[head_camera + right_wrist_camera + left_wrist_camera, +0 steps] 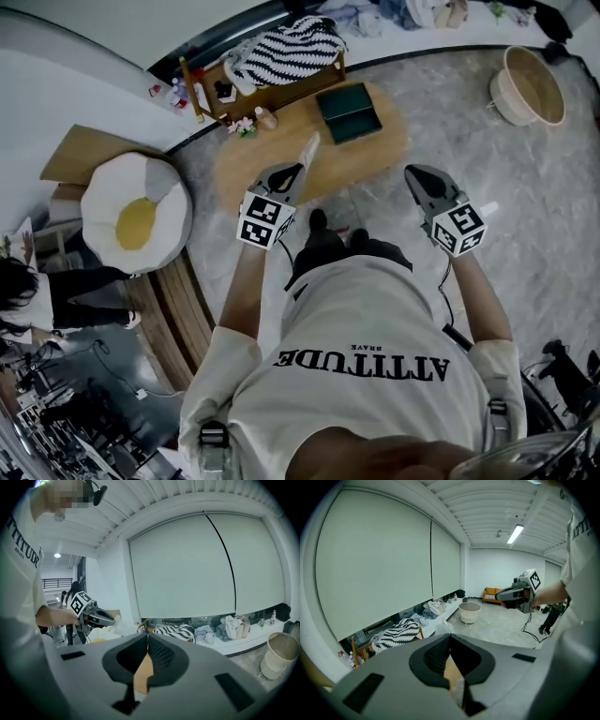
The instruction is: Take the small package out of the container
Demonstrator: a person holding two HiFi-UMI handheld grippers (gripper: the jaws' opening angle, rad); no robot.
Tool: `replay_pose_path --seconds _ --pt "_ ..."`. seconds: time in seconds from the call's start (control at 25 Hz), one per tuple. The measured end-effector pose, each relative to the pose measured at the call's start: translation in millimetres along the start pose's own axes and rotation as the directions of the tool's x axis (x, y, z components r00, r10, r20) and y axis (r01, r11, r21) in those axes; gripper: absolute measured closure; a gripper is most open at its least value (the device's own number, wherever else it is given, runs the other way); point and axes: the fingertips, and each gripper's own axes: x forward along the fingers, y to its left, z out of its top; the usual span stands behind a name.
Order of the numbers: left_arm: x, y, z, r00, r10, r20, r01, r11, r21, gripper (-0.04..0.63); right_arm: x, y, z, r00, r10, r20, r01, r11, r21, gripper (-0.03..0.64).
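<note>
My left gripper (298, 169) is shut on the small package (308, 150), a pale see-through bag that sticks out past its tips above the oval wooden table (384, 150). From the left gripper view the bag (443, 629) shows just beyond the closed jaws (450, 634). The right gripper view shows the left gripper (112, 619) with the bag (118, 626) at its tip. The container, a dark green box (349, 112), sits on the table's far part, away from both grippers. My right gripper (417, 178) is raised at the right, shut, with nothing in it (148, 634).
A fried-egg cushion (136, 214) lies at the left. A woven basket (530, 86) stands on the floor at the far right. A striped cloth (286, 49) lies on a low wooden shelf behind the table. Another person (37, 291) is at the left edge.
</note>
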Motion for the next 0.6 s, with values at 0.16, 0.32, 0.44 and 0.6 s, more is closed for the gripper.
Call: replay_pose_path --seconds 0.16,0.32,0.44,0.6 --pt "-26 6 -3 1.0 0.02 0.016 -0.02 1.0 -0.011 0.574 9 18 9 1.0 0.025 0.008 -0.025 1.0 -0.017 0.595" --pt "-50 14 -9 0.999 0.031 0.03 -0.03 0.999 -0.026 0.574 21 35 13 0.999 0.036 0.012 -0.036 0.999 -0.037 0.595" --pt "-69 24 -15 0.999 0.028 0.031 -0.027 0.999 -0.026 0.574 33 48 20 0.999 0.034 0.022 -0.033 0.998 -0.044 0.595" --pt "-94 39 -22 0.999 0.02 0.034 -0.019 1.0 -0.019 0.574 49 70 34 0.999 0.025 0.043 -0.023 0.999 -0.043 0.596"
